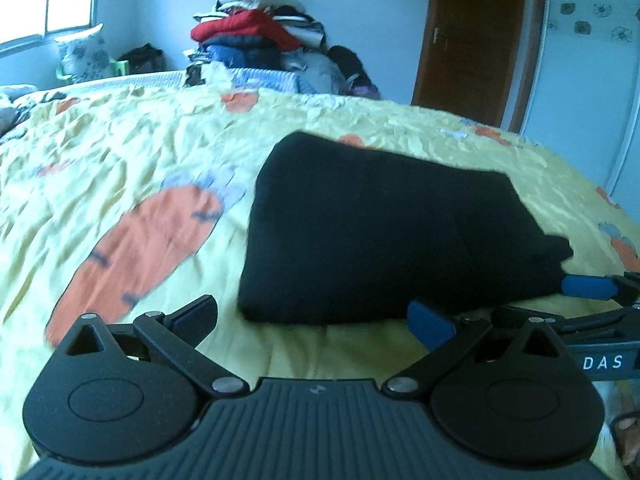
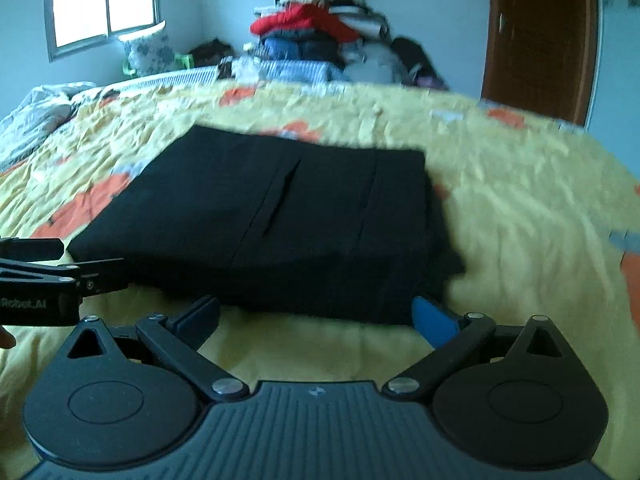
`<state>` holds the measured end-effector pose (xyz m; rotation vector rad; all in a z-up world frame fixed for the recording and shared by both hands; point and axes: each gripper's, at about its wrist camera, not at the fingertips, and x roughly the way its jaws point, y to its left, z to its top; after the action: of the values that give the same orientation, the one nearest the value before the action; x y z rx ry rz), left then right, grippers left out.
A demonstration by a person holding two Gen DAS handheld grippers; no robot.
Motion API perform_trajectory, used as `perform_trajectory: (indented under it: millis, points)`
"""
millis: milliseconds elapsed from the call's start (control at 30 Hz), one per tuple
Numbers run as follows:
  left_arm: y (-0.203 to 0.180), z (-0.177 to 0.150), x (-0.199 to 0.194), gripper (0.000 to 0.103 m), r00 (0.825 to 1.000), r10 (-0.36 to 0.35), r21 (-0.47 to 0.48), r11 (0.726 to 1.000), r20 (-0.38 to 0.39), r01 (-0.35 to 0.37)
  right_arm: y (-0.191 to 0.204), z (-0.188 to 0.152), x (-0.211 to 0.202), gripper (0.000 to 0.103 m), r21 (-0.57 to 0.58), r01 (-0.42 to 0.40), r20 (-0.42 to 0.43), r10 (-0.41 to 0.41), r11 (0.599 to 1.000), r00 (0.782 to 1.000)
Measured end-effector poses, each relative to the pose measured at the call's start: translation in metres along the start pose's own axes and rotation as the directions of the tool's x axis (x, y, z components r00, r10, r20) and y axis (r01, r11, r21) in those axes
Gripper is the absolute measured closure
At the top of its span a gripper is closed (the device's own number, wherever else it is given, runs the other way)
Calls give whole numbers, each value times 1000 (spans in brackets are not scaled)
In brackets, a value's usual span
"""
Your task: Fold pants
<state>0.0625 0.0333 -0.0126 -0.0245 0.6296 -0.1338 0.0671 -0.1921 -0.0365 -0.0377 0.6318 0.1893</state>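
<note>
From the left wrist camera, the pants [image 1: 384, 232] are already a compact black rectangle lying flat on the bed [image 1: 120, 152], on that yellow cover with the carrot print. The left gripper [image 1: 316, 320] sits just in front of the near edge with its jaws spread wide and nothing between them, so it's not holding any cloth. You can also see the right gripper [image 1: 588, 286] poking in from the right side, its blue pad right at the bundle's near right corner, probably there to tidy or pin that corner where a bit of fabric sticks out. From the right wrist camera, same story: the pants [image 2: 280, 216] sit folded in layers, and the right gripper [image 2: 316, 320] is spread open too, jaws flanking the near edge without clamping it. The left gripper [image 2: 96, 276] shows at the left edge by the other corner. Looks to me like the folding is basically done. There's a clothes pile [image 2: 320, 28] stacked behind the bed.
</note>
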Motion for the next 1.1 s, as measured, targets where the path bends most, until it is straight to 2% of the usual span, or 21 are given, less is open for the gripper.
perform_trajectory:
  millis: [67,133,233,400,600,767,1100]
  points:
    - [0,-9,-3,0,1000,5,21,1000,-13,-5,4,-7,1,0,13,-9,-39,10,1000,999]
    - [-1,-15,-2,1,999,14,28,1000,-39,-13,11,-12,-4,0,-15,16,-29,-16,1000,999]
    - [-1,-17,-4,0,1000,14,28,1000,-27,-13,18,-16,-8,0,-34,24,-37,-25,999,999]
    - [-10,-20,-2,0,998,51,78,996,-35,-48,21,-23,-11,0,-22,48,-26,-48,999,999]
    - [-7,-21,-1,0,998,42,56,998,-41,-40,21,-23,-12,0,-25,64,-17,-65,998,998]
    - [-8,-21,-1,0,998,41,55,998,-41,-39,19,-23,-14,0,-49,-7,-38,5,999,999]
    - [-8,-21,-1,0,998,41,55,998,-41,-39,5,-16,-11,0,20,-40,-34,41,999,999]
